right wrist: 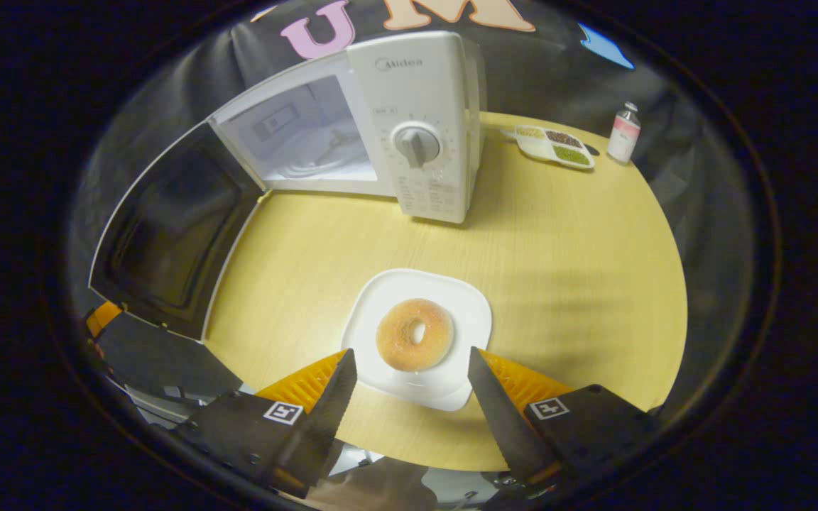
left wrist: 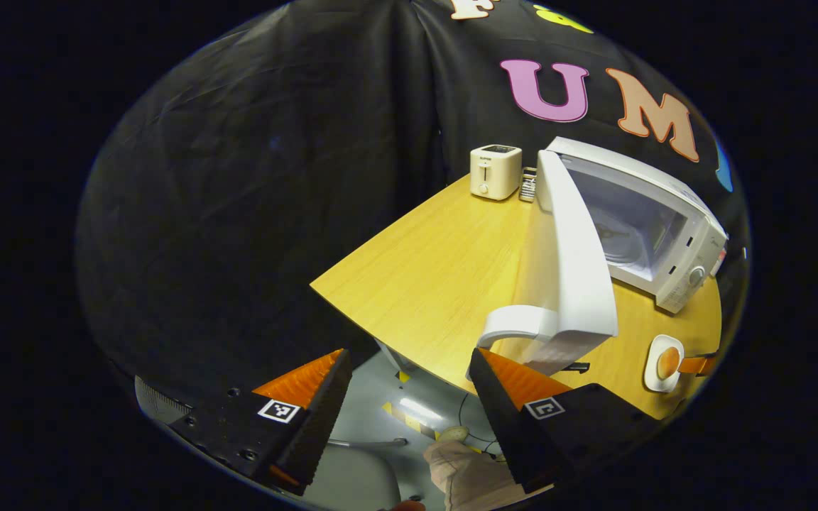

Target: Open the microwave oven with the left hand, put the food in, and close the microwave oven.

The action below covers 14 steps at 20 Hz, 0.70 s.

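Microwave door (left wrist: 571, 262) hides left part of oven cavity in left gripper view. Small metal item (left wrist: 528, 186) behind door, beside toaster (left wrist: 495, 171): too small to identify. Compartment tray (right wrist: 553, 145) contents too small to tell.

Black cloth wall (left wrist: 274, 177) encloses a pale wooden worktop (left wrist: 437, 277); grey floor (left wrist: 373, 411) below carries yellow-black tape (left wrist: 409, 419).

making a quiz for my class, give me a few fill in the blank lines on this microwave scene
1. The microwave door stands ____.
2. The doughnut lies on a white ____.
3. The right claw has its fingers ____, one on each side of the near plate edge.
4. The toaster stands on the ____.

Missing words: open; plate; apart; table
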### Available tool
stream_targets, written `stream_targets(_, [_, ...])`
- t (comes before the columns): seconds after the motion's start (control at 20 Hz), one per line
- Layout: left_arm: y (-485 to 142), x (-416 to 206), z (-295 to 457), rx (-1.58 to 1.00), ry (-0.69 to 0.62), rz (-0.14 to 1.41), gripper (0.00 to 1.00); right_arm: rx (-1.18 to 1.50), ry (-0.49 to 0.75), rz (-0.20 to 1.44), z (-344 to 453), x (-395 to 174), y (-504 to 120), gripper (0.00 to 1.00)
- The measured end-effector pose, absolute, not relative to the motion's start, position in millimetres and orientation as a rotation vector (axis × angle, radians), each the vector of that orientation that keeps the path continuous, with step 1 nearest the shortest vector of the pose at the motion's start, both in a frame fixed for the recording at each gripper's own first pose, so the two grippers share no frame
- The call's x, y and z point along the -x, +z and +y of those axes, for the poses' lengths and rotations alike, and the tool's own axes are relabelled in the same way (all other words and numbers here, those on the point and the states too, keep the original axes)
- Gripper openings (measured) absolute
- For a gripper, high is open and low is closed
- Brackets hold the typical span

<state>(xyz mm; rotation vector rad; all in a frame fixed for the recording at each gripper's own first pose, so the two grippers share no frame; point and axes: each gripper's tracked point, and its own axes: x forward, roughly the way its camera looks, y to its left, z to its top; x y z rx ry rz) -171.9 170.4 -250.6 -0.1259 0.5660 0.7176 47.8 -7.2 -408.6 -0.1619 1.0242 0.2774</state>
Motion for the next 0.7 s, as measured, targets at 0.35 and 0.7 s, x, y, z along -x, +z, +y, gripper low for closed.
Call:
stream_targets(0.35, [-207, 171, 231, 0.246, 0.826, 0.404, 0.98, 0.136, 0.138, 1.102, 0, -56, -439, 0.99])
stream_targets(0.7, [-162, 110, 263, 0.305, 0.776, 0.229, 0.96, 0.146, 0.044, 1.120, 2, -65, -454, 0.99])
